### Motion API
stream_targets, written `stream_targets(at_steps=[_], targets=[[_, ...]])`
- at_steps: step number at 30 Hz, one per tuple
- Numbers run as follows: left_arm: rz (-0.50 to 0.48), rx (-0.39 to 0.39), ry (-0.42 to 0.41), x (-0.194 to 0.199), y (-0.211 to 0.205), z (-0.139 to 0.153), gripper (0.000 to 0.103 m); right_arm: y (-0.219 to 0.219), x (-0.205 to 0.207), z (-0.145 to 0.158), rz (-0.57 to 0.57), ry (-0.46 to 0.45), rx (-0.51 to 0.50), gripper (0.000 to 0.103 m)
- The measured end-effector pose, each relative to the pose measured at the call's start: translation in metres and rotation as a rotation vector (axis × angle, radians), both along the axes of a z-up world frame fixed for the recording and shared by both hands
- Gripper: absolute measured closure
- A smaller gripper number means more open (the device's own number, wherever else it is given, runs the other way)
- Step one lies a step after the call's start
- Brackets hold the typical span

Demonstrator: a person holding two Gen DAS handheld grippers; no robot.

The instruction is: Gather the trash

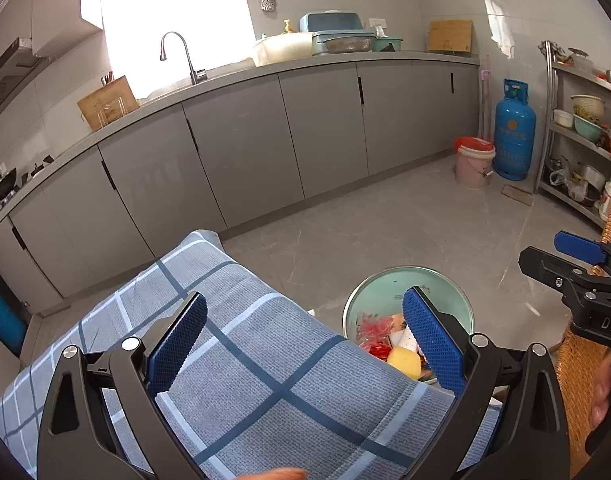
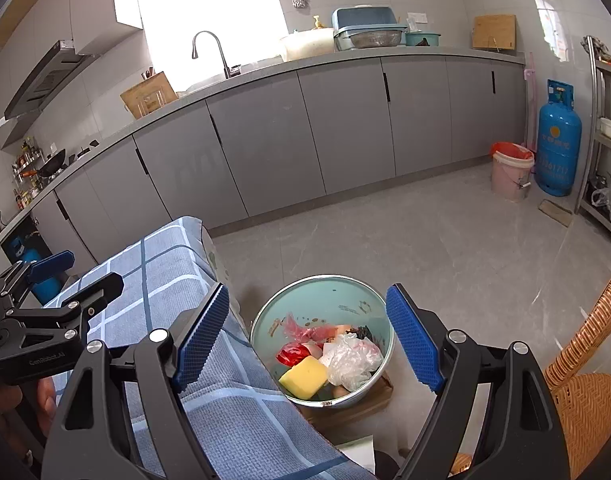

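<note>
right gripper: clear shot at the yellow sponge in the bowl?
Probably yes. The right gripper is open and looks down over the bowl; the yellow sponge lies on top of the trash near its front rim, nothing over it. The crumpled plastic bag touches one side and might get pinched too.

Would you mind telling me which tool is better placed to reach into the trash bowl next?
Right. The right tool is open and frames the bowl; the left tool hangs over the checked cloth.

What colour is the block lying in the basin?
Yellow; the block shows best in the right wrist view.
</note>
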State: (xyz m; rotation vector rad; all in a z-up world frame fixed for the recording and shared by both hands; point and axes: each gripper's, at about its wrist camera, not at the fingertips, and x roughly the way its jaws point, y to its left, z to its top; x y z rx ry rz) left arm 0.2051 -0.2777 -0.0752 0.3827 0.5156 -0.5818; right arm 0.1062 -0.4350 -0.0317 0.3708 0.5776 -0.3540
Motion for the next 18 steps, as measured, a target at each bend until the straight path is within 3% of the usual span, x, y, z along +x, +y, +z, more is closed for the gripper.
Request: stream_targets(at_steps=[18], targets=[[-0.003, -0.006, -0.004, -0.0036, -0.001, 0.0004, 0.004, 0.0035, -0.002, -0.0006, -0.005, 0.002, -0.007, 0.022]])
